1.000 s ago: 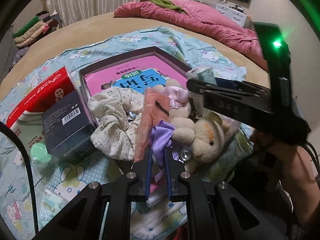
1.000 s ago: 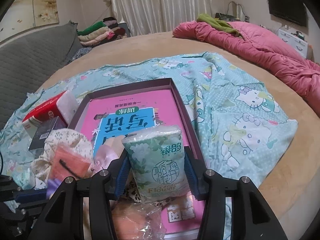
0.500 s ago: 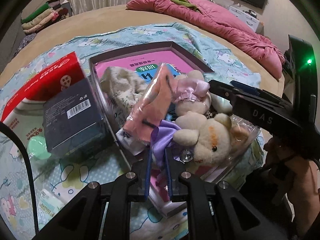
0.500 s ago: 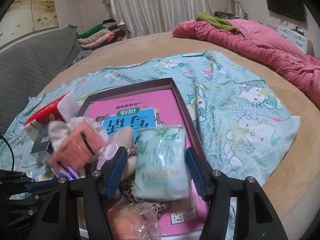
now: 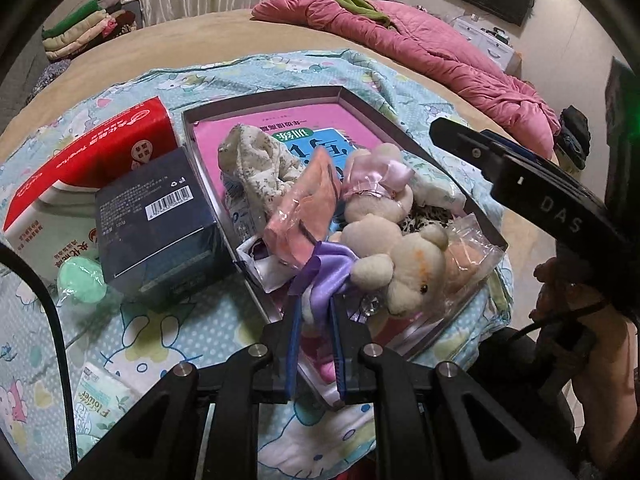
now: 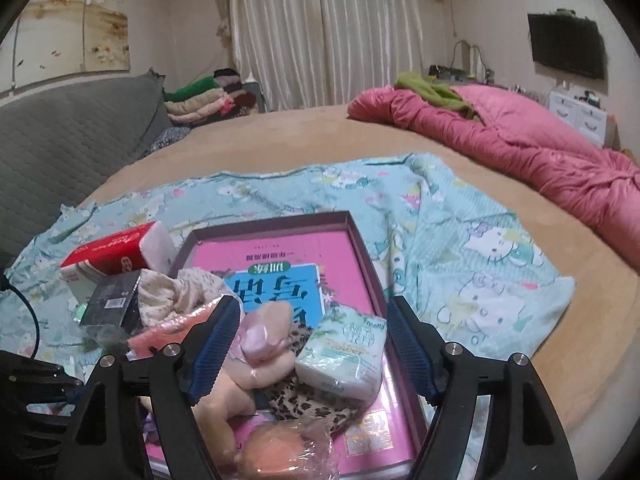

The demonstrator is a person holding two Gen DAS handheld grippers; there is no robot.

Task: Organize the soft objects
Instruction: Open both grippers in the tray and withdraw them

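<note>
A shallow purple box (image 5: 404, 144) (image 6: 364, 252) with a pink book in its bottom holds soft things. My left gripper (image 5: 314, 312) is shut on the purple ribbon (image 5: 324, 270) of a cream plush bear (image 5: 404, 268), which hangs over the box's near end with a pink bagged cloth (image 5: 304, 212) and a floral scrunchie (image 5: 256, 160). My right gripper (image 6: 310, 348) is open above the box. A green tissue pack (image 6: 346, 354) lies in the box between its fingers, free of them. The bear's pink bow (image 6: 260, 334) shows there too.
A dark blue carton (image 5: 156, 220) and a red-and-white tissue box (image 5: 88, 160) stand left of the purple box on the Hello Kitty sheet (image 6: 480, 264). Another tissue pack (image 5: 100, 404) and a green sponge (image 5: 80, 280) lie near left. A pink duvet (image 6: 520, 152) is at the back right.
My right gripper opened and let the tissue pack drop into the box, then rose. My left gripper carried the bear bundle over the box.
</note>
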